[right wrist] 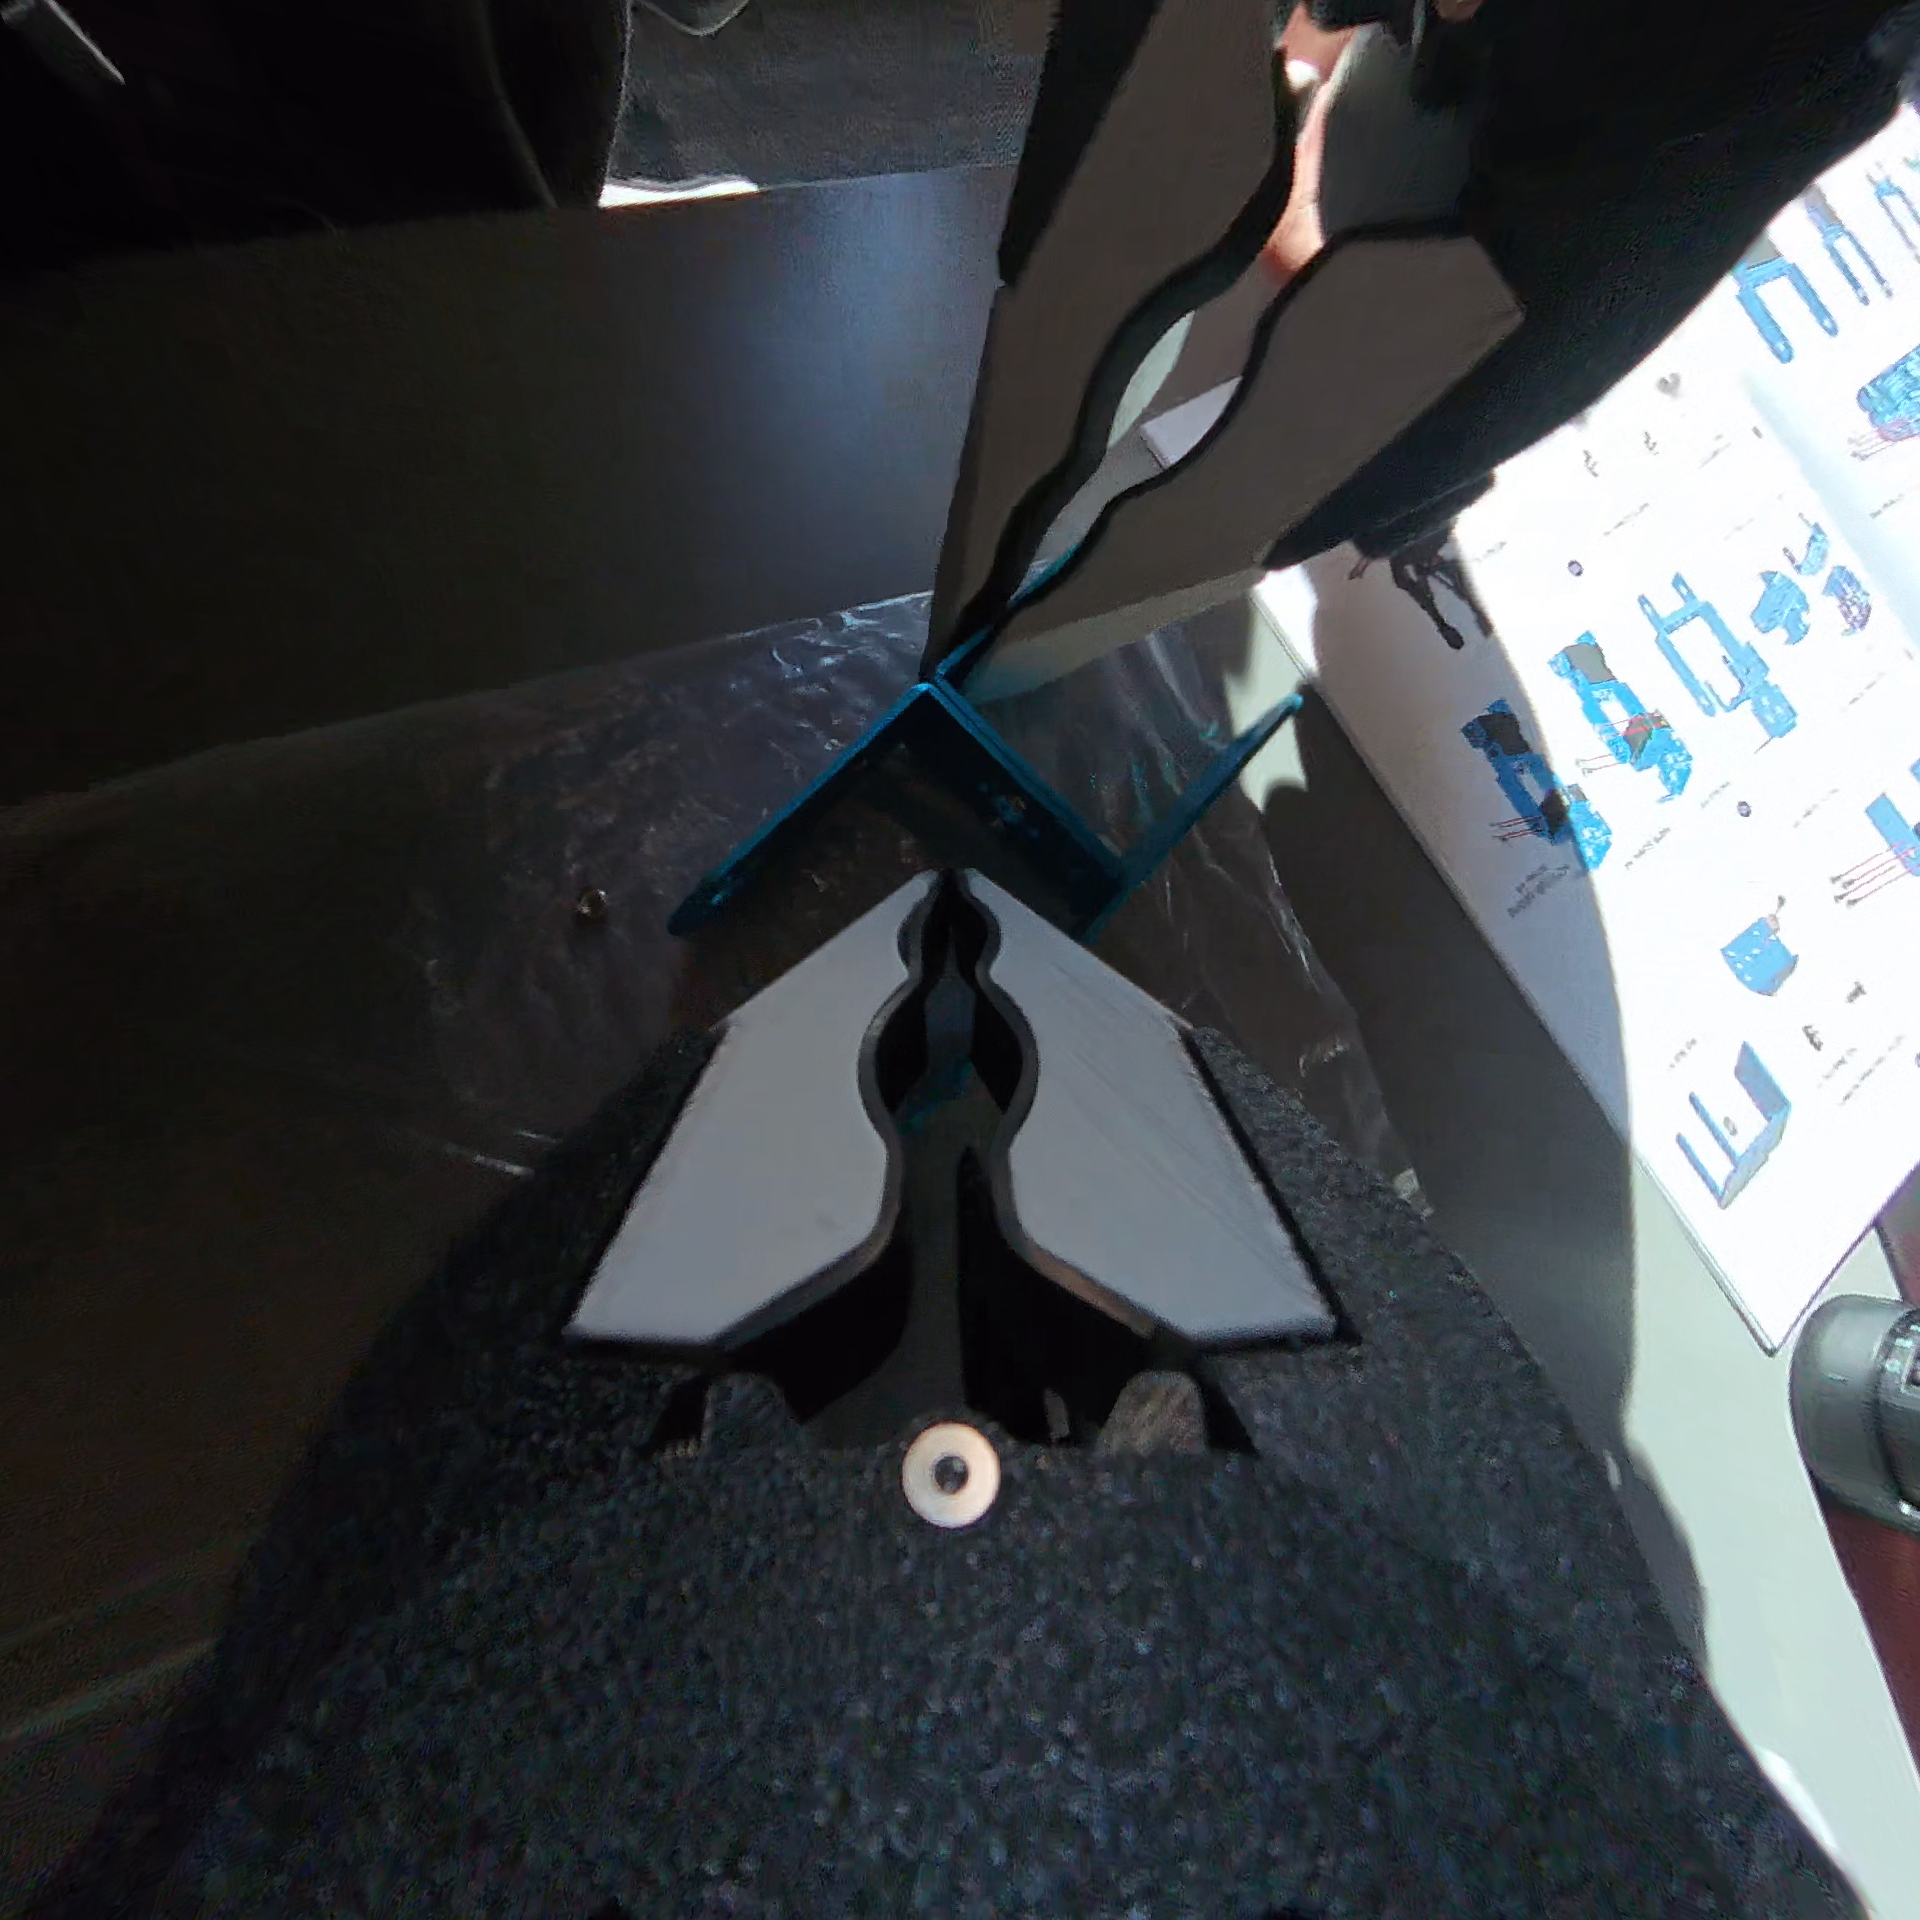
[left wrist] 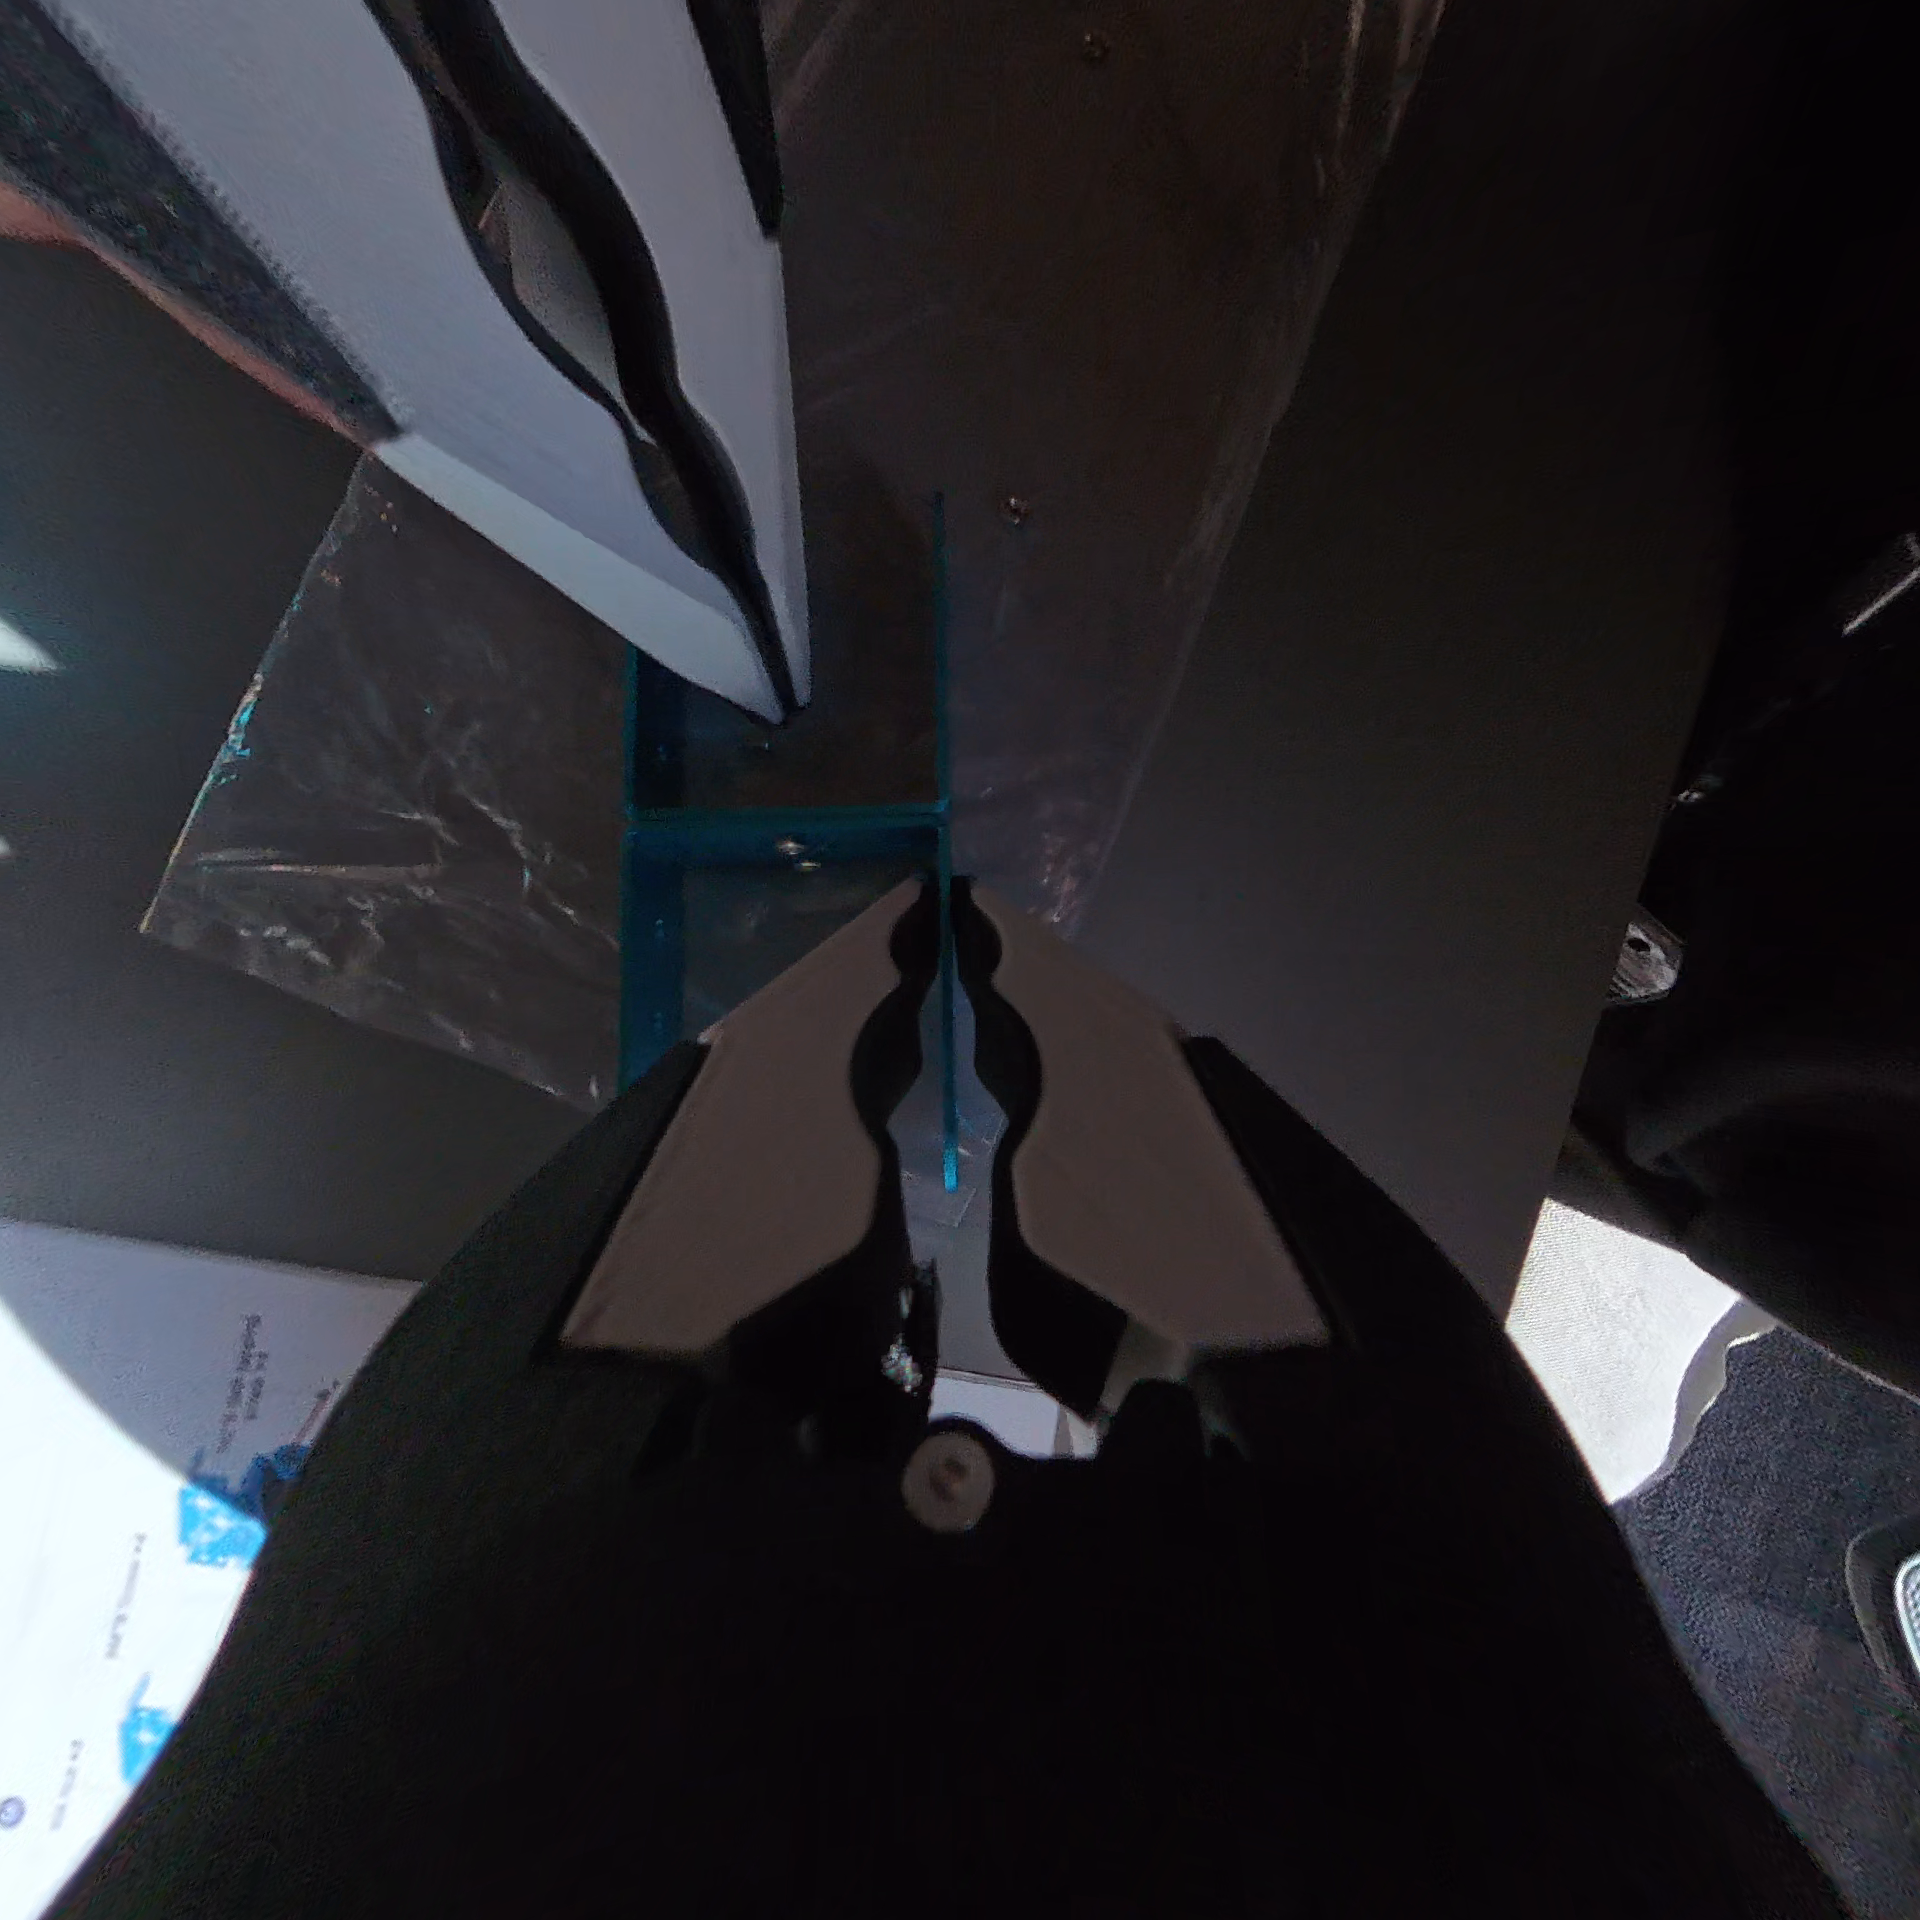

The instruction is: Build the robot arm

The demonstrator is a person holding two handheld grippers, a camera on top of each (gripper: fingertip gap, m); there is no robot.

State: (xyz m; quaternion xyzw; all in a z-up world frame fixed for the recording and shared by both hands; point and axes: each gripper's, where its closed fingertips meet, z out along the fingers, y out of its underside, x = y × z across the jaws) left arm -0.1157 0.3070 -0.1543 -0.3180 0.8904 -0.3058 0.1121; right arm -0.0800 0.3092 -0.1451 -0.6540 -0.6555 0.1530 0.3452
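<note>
While both sets of tongs meet over a clear plastic bag on the dark counter, each grips the same blue metal bracket. The left tongs are closed on one thin upright flange; the right tongs are pinched shut on another flange. A white instruction sheet with blue drawings lies just beside the bag, toward one counter edge.

A blue metal bracket assembly, H-shaped with thin upright plates, sits on a crinkled clear plastic bag.
</note>
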